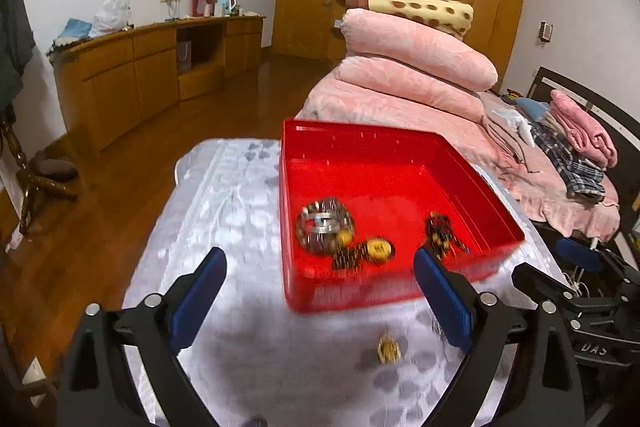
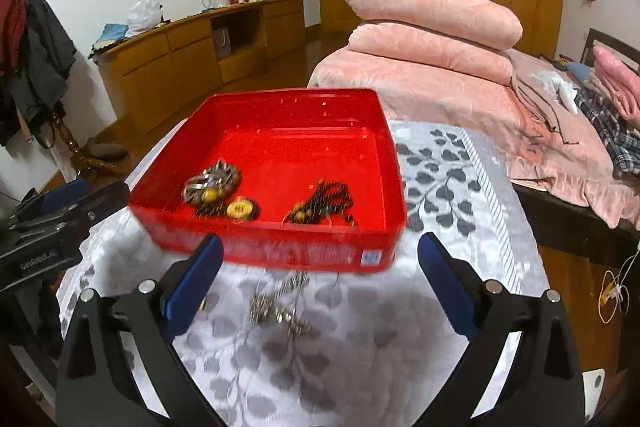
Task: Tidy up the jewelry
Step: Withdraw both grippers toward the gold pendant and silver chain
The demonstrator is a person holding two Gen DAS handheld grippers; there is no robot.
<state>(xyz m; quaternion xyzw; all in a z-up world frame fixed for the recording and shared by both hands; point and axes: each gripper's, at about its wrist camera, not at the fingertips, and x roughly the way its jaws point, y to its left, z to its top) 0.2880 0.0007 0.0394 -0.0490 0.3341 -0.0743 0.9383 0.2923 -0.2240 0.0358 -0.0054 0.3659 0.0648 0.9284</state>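
A red plastic tray (image 1: 472, 171) (image 2: 320, 259) stands on a table with a grey leaf-patterned cloth. In it lie a coiled beaded bracelet (image 1: 324, 225) (image 2: 212, 183), a yellow round pendant (image 1: 378, 249) (image 2: 240, 209) and a dark bead string (image 1: 440, 231) (image 2: 320, 203). A silvery chain (image 2: 280, 303) lies on the cloth before the tray, between my right gripper's fingers. A small gold piece (image 1: 389, 347) lies on the cloth near the left gripper. My left gripper (image 1: 320, 301) and right gripper (image 2: 320, 283) are both open and empty, just short of the tray's near wall.
A bed (image 1: 400, 99) piled with pink quilts stands behind the table. A wooden sideboard (image 1: 140, 67) runs along the far wall on a wooden floor. A coat stand (image 2: 40, 47) with jackets is at the left. The right gripper shows at the left wrist view's right edge (image 1: 580, 291).
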